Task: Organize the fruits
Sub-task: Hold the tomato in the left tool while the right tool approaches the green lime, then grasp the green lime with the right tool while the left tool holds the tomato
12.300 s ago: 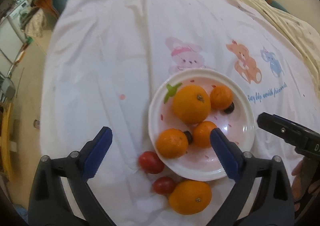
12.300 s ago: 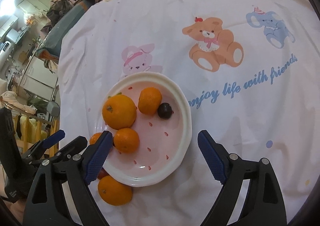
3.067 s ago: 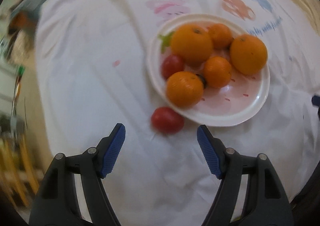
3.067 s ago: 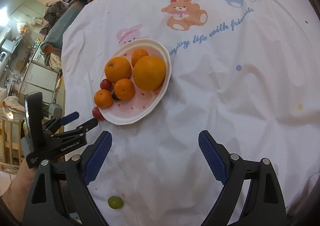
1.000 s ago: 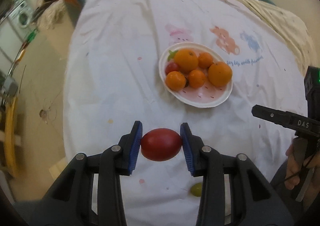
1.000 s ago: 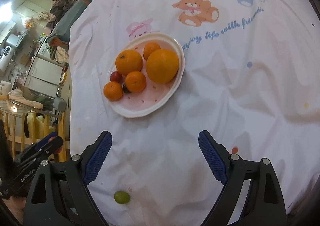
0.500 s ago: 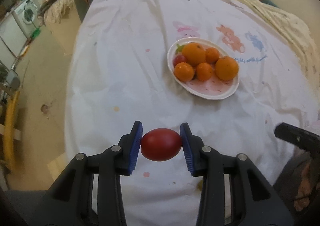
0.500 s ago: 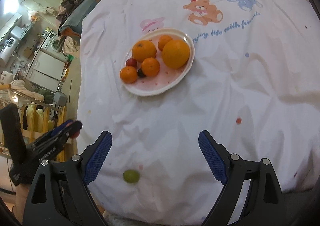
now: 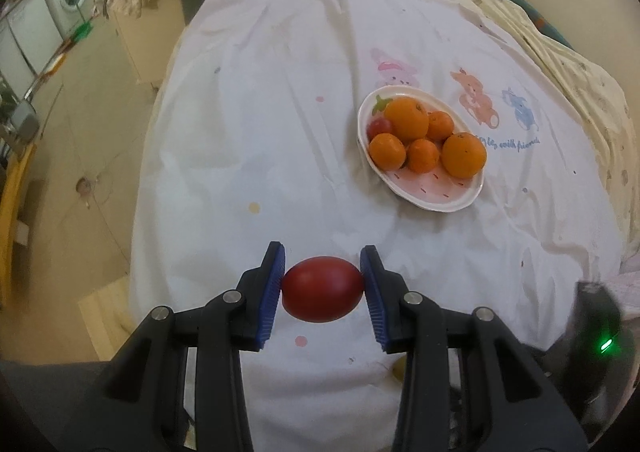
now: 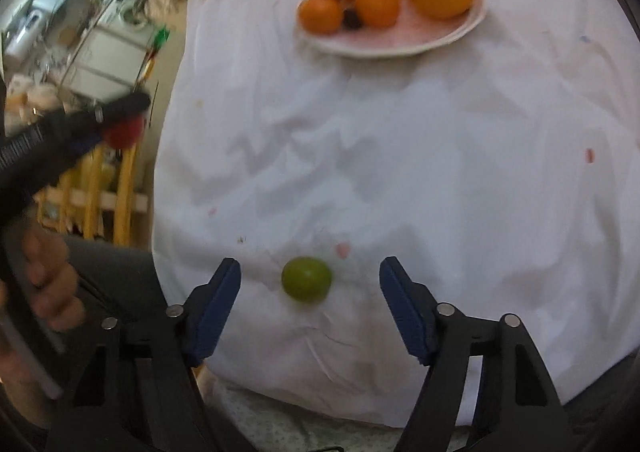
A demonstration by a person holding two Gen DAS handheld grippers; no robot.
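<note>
My left gripper point(image 9: 322, 288) is shut on a red tomato point(image 9: 322, 294) and holds it above the near part of the white cloth, well short of the pink plate point(image 9: 430, 195). The plate holds several oranges point(image 9: 463, 155) and a second red tomato point(image 9: 379, 127). My right gripper point(image 10: 310, 292) is open, low over the cloth, with a small green fruit point(image 10: 306, 280) lying between its fingers, untouched. The plate point(image 10: 400, 43) is far ahead in the right wrist view. The left gripper with the tomato point(image 10: 124, 131) shows at the left there.
The white cloth point(image 9: 280, 131) with cartoon animals covers the table; its near and left edges drop to the floor. A washing machine point(image 9: 66, 1) and clutter stand at far left. A yellow wooden rack point(image 10: 100, 187) stands beside the table's left edge.
The right gripper has dropped down and forward toward the green fruit, which now lies between its open fingers. The left gripper has pulled slightly further back with the red tomato still held.
</note>
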